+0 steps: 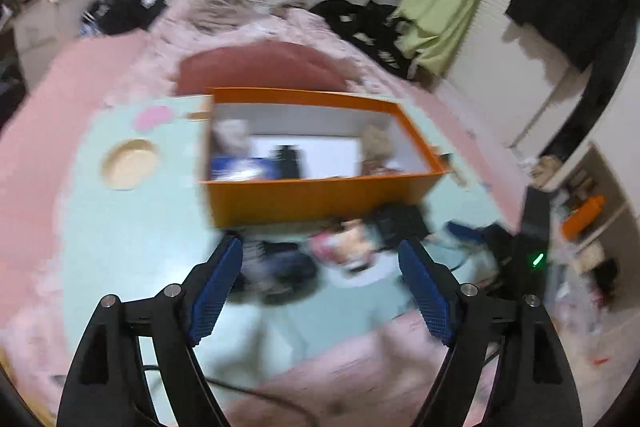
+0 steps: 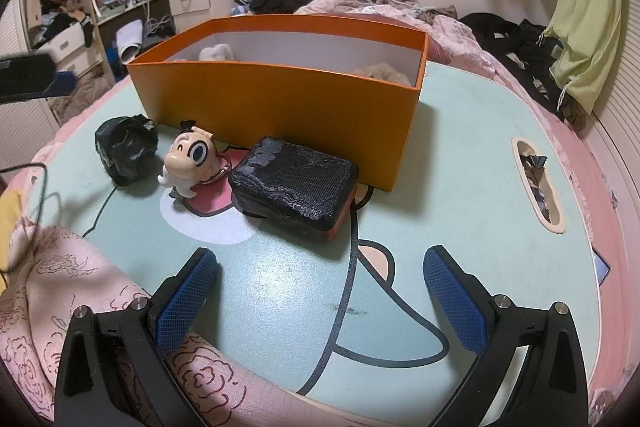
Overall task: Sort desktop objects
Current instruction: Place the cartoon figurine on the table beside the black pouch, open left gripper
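Note:
An orange box (image 2: 280,107) stands on the mint-green table (image 2: 460,187); it shows blurred in the left wrist view (image 1: 320,199) with several items inside. In front of it lie a black pouch (image 2: 294,181), a cartoon figure keychain (image 2: 188,163) and a crumpled black bag (image 2: 126,149). My right gripper (image 2: 320,291) is open and empty, low over the table, short of the pouch. My left gripper (image 1: 320,275) is open and empty above these same objects, where the figure (image 1: 344,243) and the black pouch (image 1: 400,223) are blurred.
A pink quilt (image 2: 60,287) drapes the table's near-left edge. A slot with small items (image 2: 538,183) sits in the table at right. A round cup recess (image 1: 130,163) is left of the box. A bed with clothes lies behind.

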Demonstrator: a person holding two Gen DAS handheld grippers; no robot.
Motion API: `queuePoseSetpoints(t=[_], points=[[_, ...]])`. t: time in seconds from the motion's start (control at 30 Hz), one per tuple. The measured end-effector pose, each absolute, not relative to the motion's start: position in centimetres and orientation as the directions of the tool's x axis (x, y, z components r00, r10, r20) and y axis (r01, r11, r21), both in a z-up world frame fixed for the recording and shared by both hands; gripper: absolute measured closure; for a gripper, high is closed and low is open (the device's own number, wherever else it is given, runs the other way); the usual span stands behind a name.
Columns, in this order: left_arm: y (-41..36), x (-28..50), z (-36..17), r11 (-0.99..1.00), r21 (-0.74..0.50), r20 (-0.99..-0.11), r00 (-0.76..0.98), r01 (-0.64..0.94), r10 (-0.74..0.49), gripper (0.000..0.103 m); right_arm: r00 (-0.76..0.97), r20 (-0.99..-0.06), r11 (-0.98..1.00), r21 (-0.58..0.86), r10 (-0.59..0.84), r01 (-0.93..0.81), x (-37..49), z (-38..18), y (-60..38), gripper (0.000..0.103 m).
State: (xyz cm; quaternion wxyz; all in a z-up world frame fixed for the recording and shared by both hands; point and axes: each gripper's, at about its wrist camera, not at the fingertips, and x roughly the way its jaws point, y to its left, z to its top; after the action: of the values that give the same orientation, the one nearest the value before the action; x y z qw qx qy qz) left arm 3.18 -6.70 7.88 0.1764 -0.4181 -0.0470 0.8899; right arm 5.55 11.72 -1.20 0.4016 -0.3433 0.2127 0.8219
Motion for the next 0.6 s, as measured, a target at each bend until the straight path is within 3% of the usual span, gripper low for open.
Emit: queuePoseSetpoints(t=[0.17,0.2,0.27,0.33,0.6], points=[[-8.4,3.4,4.1,-0.945,-0.146,-0.822,-0.495,-0.293,0.28,0.025,-0.442,-0.735,-0.587,0.074,0.514,-0.806,5.6,-1.2,11.7,0.0],[-8.2,3.5,3.1,-0.941,-0.15,-0.83,-0.478,-0.303,0.286,0.028,-0.442,-0.735,-0.586,0.074,0.515,-0.807,5.6,-1.2,11.7,0.0],[-7.5,3.3,2.3,-0.929,-0.172,-0.835,-0.451,-0.326,0.313,0.045,-0.442,-0.735,-0.586,0.075,0.515,-0.807,5.6,-1.2,11.7,0.0],[-6.1,2.5,1.2,-0.923,-0.184,-0.838,-0.438,-0.337,0.327,0.051,-0.443,-0.734,-0.586,0.075,0.515,-0.807,5.6,-1.3,11.7,0.0],[-0.3,2.5,0.8,-0.89,-0.16,-0.805,-0.466,-0.427,0.368,0.051,-0.442,-0.734,-0.585,0.075,0.516,-0.807,5.5,-1.3,11.7,0.0]])
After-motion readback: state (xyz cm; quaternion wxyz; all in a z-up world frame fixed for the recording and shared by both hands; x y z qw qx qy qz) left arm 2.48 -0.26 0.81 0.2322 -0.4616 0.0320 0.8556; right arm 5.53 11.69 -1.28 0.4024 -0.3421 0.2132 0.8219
